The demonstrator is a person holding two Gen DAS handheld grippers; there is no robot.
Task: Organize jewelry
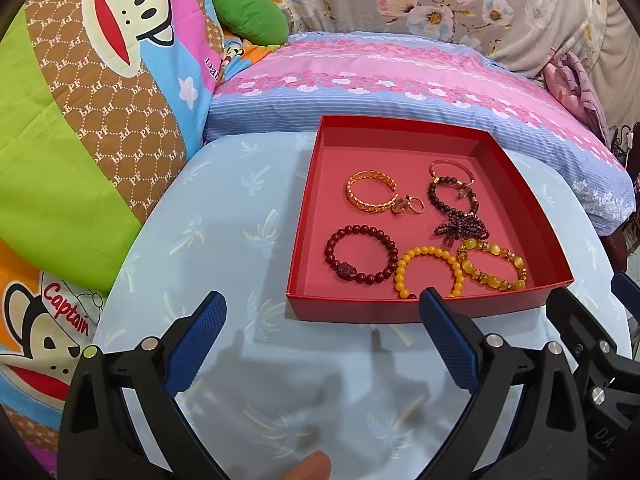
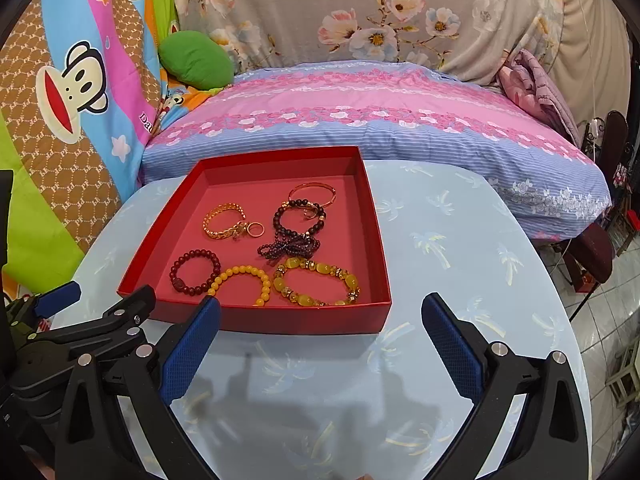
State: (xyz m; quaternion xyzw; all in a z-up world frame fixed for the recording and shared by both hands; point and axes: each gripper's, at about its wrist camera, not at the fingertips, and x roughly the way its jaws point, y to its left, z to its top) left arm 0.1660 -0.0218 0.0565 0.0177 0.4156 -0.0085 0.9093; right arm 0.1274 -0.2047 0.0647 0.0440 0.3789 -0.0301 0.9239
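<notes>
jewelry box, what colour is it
Red jewelry box, pinker inside; clearest in the right wrist view.

Home bedroom: floral pillow (image 1: 400, 80), cartoon quilt (image 1: 80, 100).

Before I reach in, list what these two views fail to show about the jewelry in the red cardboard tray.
- Yellow round-bead bracelet: left wrist view, near edge hidden by the left gripper finger and the red cardboard tray wall.
- Dark purple small-bead tangle: both views, too small to count strands.
- Small gold rings: clustered, too small to count.
- Thin rose-gold bangle: partly covered by the dark bead bracelet.
</notes>
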